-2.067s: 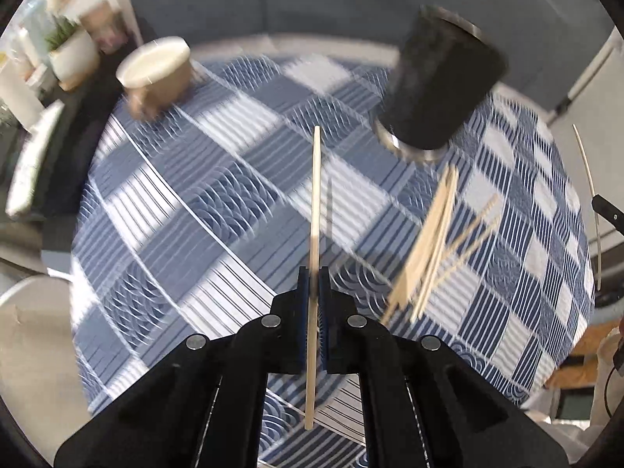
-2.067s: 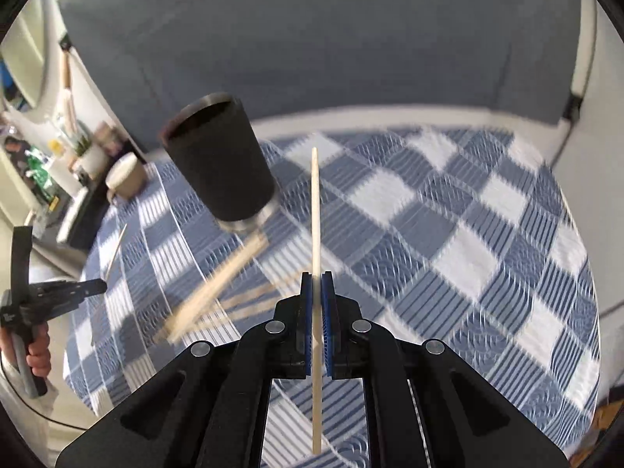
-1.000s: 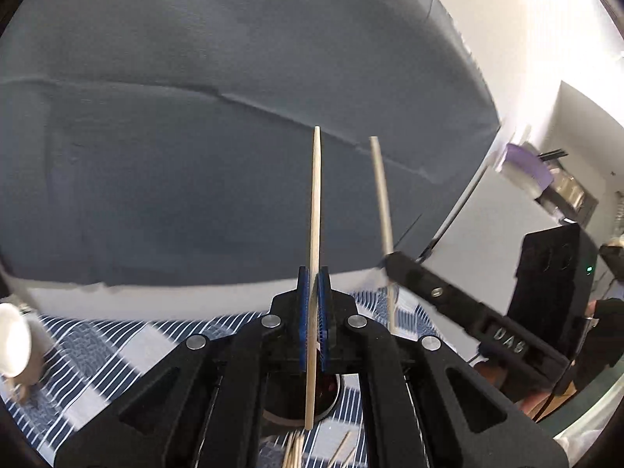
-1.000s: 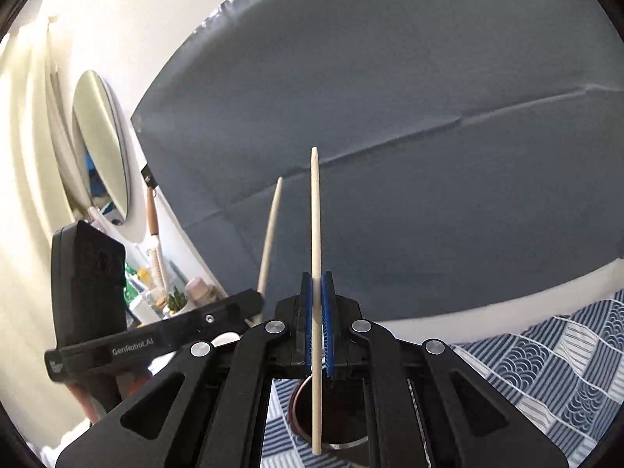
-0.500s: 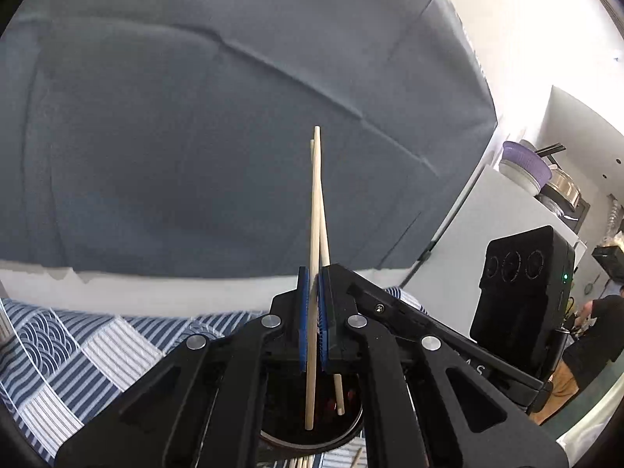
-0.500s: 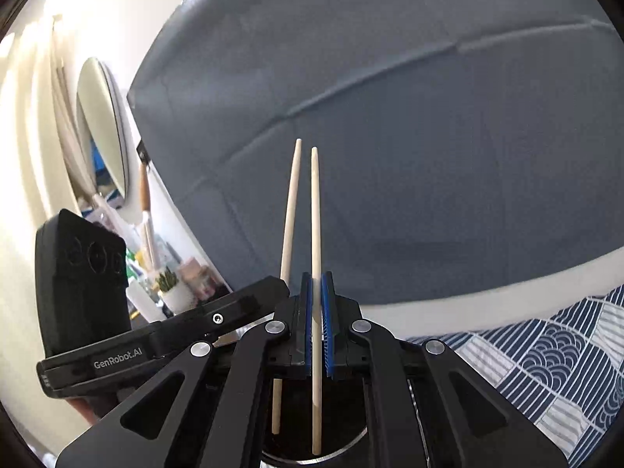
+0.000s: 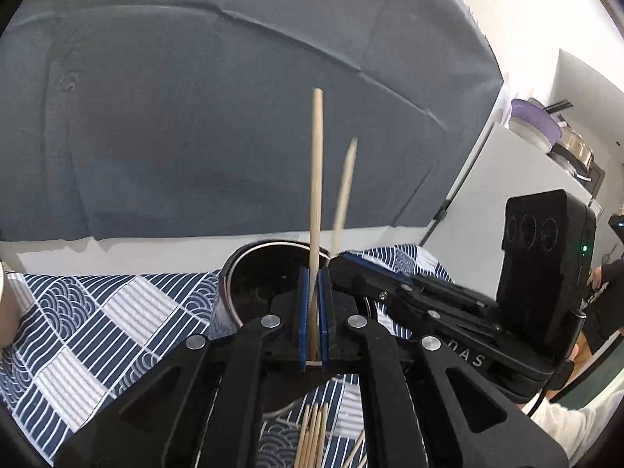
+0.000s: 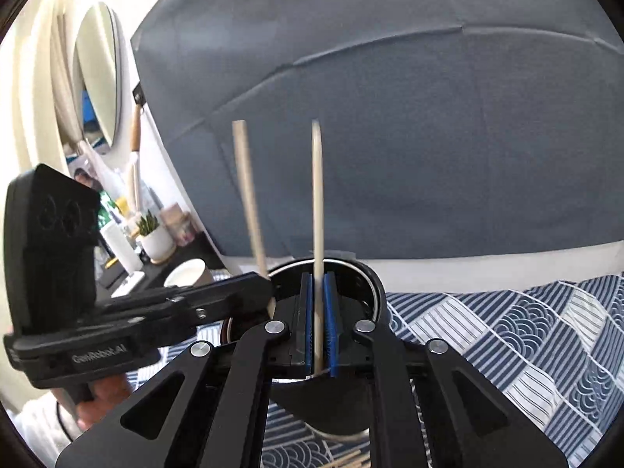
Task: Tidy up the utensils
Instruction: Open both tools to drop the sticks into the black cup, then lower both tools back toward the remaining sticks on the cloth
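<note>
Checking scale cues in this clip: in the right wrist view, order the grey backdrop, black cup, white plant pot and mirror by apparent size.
1. Grey backdrop
2. Black cup, though nearness inflates it
3. Mirror
4. White plant pot

Two pale wooden chopsticks stand nearly upright over the black cylindrical holder [image 7: 249, 284], lower ends inside its steel-rimmed mouth. The left-hand chopstick [image 7: 315, 195] is sharp and vertical in the left wrist view. The right-hand chopstick [image 8: 318, 234] shows motion blur at its tip (a sliver of gap beside it between the blue pads). The holder stands upright on the table, on the blue-and-white patterned cloth. Loose chopsticks [image 7: 312, 435] lie bunched flat on the cloth just in front of the holder's base.
</note>
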